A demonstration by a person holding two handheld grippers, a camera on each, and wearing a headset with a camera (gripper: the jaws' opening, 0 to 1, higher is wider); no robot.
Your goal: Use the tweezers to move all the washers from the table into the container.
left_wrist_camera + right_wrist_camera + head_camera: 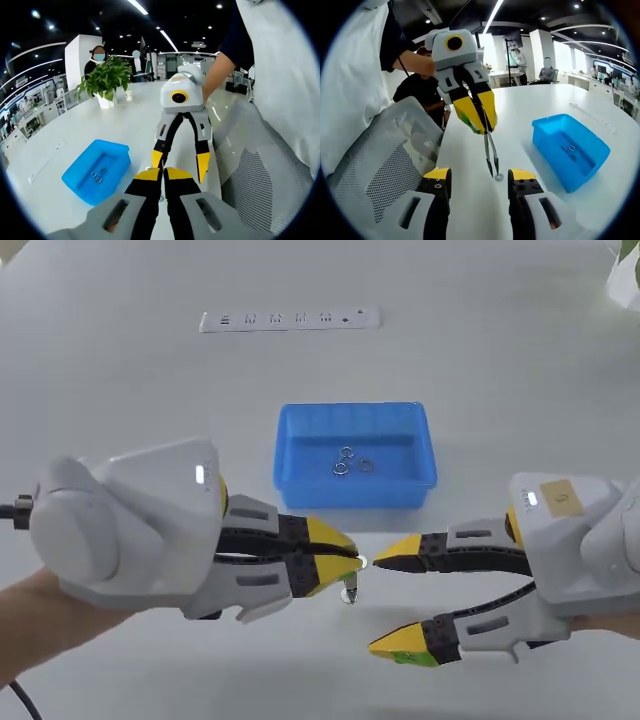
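Clamping the tweezers [490, 145] point-down, the left gripper [345, 562] sets their narrowly parted tips at a washer [499, 177] near the container [350, 490], hold unclear, while the right gripper [385, 600] gapes empty.

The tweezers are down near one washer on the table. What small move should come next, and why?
Probably squeeze the tweezers on the washer and lift it a little. The left gripper is shut on the tweezers, their tips stand right beside the washer, which seems to lie on the table, and the blue container with three washers waits beyond.
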